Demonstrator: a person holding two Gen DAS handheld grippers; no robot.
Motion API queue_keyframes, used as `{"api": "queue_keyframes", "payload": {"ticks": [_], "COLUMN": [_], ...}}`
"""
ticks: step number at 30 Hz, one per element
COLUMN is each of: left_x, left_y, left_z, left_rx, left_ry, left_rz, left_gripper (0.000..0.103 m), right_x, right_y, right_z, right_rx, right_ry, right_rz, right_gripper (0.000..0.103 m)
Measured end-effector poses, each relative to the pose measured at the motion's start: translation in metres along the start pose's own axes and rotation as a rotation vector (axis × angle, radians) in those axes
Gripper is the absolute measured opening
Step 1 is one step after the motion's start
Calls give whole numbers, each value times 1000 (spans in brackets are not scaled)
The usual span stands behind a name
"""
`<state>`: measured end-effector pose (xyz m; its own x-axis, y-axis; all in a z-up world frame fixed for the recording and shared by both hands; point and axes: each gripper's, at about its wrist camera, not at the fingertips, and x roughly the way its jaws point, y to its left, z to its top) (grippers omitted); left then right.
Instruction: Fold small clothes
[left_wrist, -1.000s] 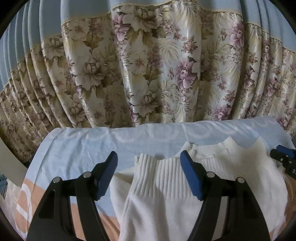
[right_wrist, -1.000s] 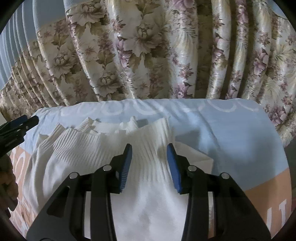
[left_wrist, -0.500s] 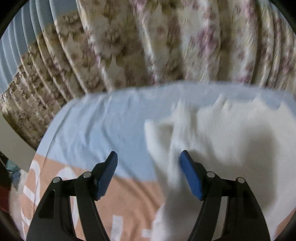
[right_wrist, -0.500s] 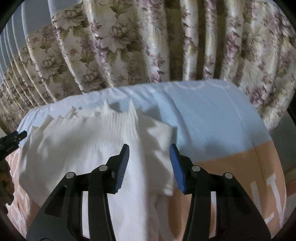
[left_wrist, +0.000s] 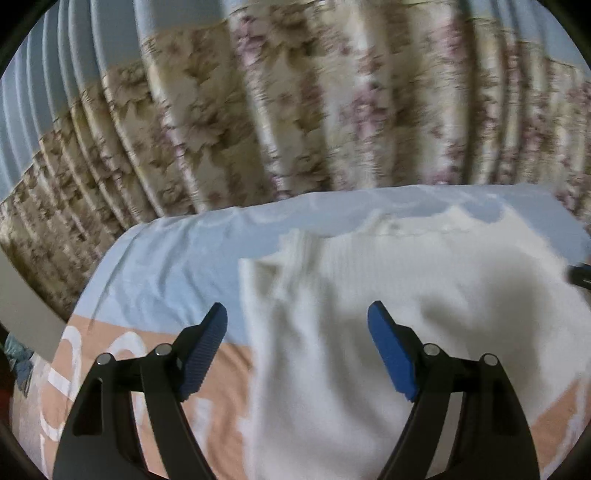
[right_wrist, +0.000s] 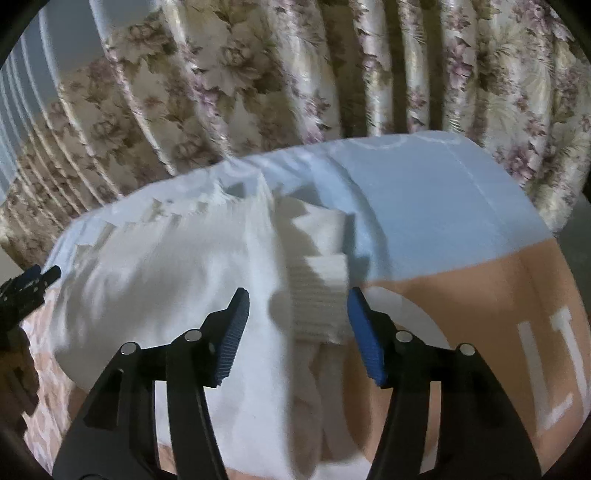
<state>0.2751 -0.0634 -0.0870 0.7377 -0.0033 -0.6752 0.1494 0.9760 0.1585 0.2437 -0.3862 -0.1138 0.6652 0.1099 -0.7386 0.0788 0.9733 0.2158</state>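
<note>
I see the white knit sweater (left_wrist: 388, 295) lying flat on the bed sheet (left_wrist: 177, 251), below both grippers. Left gripper (left_wrist: 297, 349): fingers spread and widening, its folded edge under the gap, not pinched. Right gripper (right_wrist: 295, 328): fingers opening, ribbed cuff (right_wrist: 317, 302) between them, unpinched. Ribbed, creased; sleeves folded in. Left view blurred.
</note>
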Motion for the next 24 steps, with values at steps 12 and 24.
{"api": "queue_keyframes", "payload": {"ticks": [12, 24], "left_x": [-18, -26], "left_y": [-59, -78], "left_z": [-47, -62], "left_rx": [-47, -93], "left_ry": [84, 100], "left_rz": [-149, -240], "left_gripper": [79, 79], "right_x": [32, 44], "right_y": [-23, -8], "right_z": [-12, -6], "right_rx": [54, 31], "right_ry": [62, 68], "right_rz": [-7, 103], "right_gripper": [83, 37]}}
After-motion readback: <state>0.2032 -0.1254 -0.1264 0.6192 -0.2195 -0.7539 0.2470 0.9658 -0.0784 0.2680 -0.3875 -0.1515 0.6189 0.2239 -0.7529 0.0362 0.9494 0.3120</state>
